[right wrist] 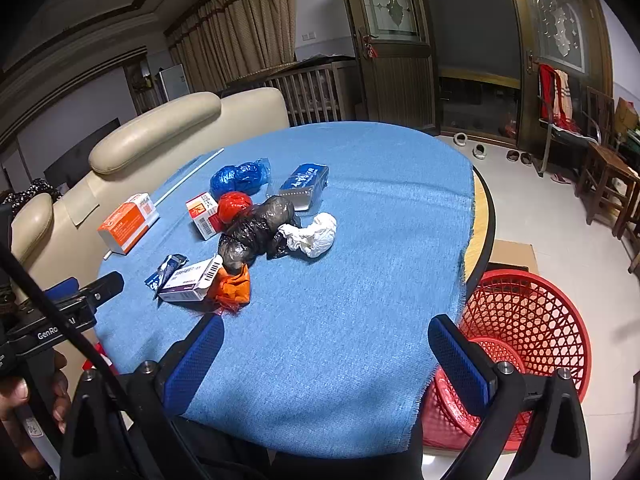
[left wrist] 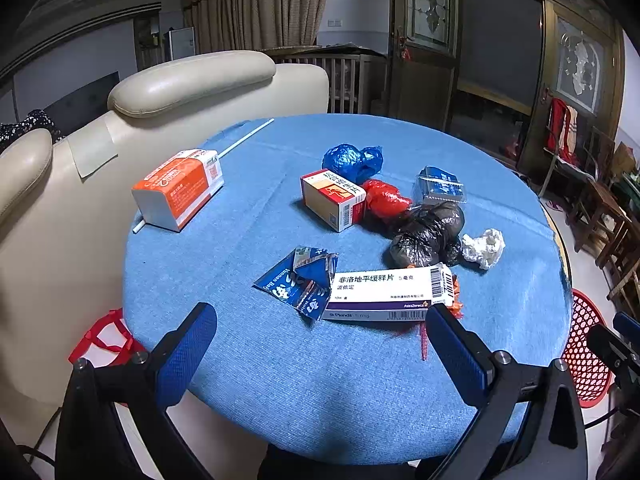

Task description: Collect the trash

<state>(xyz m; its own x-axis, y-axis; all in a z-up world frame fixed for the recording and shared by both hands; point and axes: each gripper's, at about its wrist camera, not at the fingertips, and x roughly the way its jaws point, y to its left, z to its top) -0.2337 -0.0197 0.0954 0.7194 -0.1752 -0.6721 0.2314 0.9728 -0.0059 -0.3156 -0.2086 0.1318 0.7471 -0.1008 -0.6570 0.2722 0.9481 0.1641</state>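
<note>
Nothing is looking collected yet. Nearest, the left claw (left wrist: 320, 344) is hovering over the near edge of the blue-clothed bench (left wrist: 320, 392) with its fingers spread wide and nothing between them. The right claw (right wrist: 326, 350) is hanging likewise spread and empty over the near right part of the bench, and just beyond its right finger the red basket (right wrist: 532, 320) is standing on the floor beside the bench edge. As far as its mesh is showing, the basket is holding nothing, though its bottom is partly hidden behind the claw, so that is only a fair guess.

Just past the left claw, the white medicine box (left wrist: 384, 294) is lying flat, with the torn blue packet (left wrist: 300, 284) touching its left end and an orange scrap (right wrist: 234, 286) tucked against its right end. Farther in, the black bag (left wrist: 428, 236) is sitting with the white crumpled paper (left wrist: 484, 248) just to its right. Behind those, the small red and yellow box (left wrist: 334, 200) is touching the red bag (left wrist: 384, 198); the blue bag (left wrist: 352, 160) and the clear-wrapped blue pack (left wrist: 440, 186) are lying farthest. Well apart at the far left, the orange box (left wrist: 180, 188) is resting over a white straw (left wrist: 244, 140).

So every piece is remaining to be carried; the medicine box and torn packet seem the handiest start.
</note>
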